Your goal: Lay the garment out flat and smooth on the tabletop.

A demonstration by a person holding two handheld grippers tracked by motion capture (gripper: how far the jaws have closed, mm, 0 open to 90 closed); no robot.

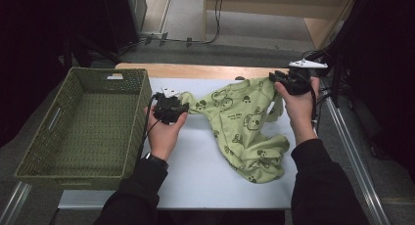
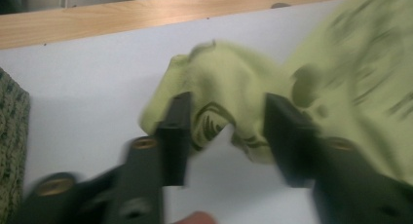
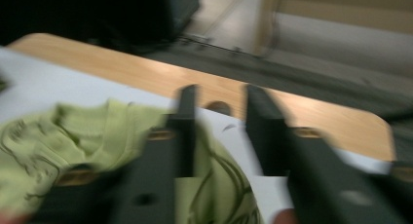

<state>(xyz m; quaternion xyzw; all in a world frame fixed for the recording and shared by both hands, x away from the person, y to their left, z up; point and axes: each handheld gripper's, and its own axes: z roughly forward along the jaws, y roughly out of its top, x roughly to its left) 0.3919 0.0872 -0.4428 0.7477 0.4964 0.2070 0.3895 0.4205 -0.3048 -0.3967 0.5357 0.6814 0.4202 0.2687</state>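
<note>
Nearest the person, both dark sleeves enter from the bottom of the high view, each hand carrying a gripper over the white table surface. The light green printed garment lies crumpled on that surface, its lower bunched end nearest the person and its upper part spread toward the far edge. The left gripper sits at the garment's left sleeve end; in the left gripper view its jaws stand apart, with a fold of the garment lying between and just beyond them, and no pad is seen pressing on the cloth. The right gripper sits at the garment's upper right corner near the far edge; in the right gripper view, which is blurred, its jaws stand apart with a clear gap, the cloth lying below and to the left of them, not clamped. To the left, just beside the left hand, stands an empty green woven basket. Beyond the white surface runs the wooden table edge, then the floor.
</note>
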